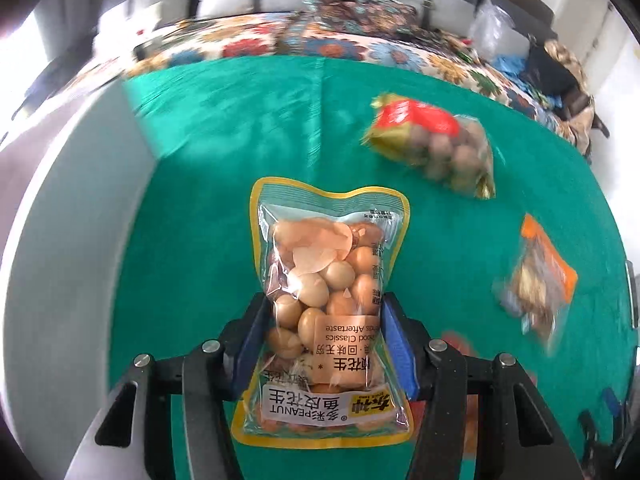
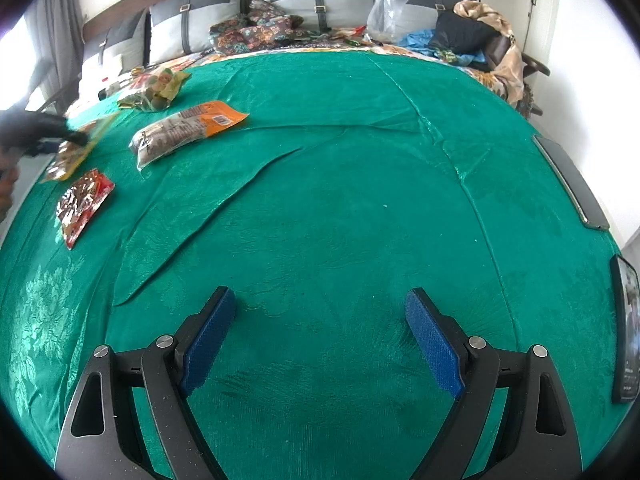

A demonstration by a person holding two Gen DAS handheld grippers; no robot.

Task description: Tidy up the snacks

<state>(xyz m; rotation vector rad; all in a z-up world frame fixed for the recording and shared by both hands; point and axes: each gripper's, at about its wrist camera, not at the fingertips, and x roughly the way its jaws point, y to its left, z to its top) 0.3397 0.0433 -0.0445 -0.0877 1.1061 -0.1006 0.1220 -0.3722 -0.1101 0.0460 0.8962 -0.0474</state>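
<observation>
My left gripper (image 1: 322, 312) is shut on a yellow-edged peanut bag (image 1: 326, 276) and holds it above the green cloth (image 1: 224, 184). A red-and-gold bag of round snacks (image 1: 434, 144) and an orange-labelled bag (image 1: 538, 280) lie to its right. In the right wrist view my right gripper (image 2: 320, 308) is open and empty above the green cloth (image 2: 340, 200). Far left there, the left gripper (image 2: 44, 136) holds the peanut bag (image 2: 74, 152). Near it lie a red bag (image 2: 82, 206), the orange-labelled bag (image 2: 188, 130) and the gold bag (image 2: 158, 88).
The cloth covers a bed with a floral sheet (image 1: 248, 40) and grey pillows (image 2: 200, 16) at its head. A clear plastic bag (image 2: 386, 12), blue cloth and a dark bag (image 2: 460, 32) sit at the far right. Two phones (image 2: 572, 184) (image 2: 626, 328) lie at the right edge.
</observation>
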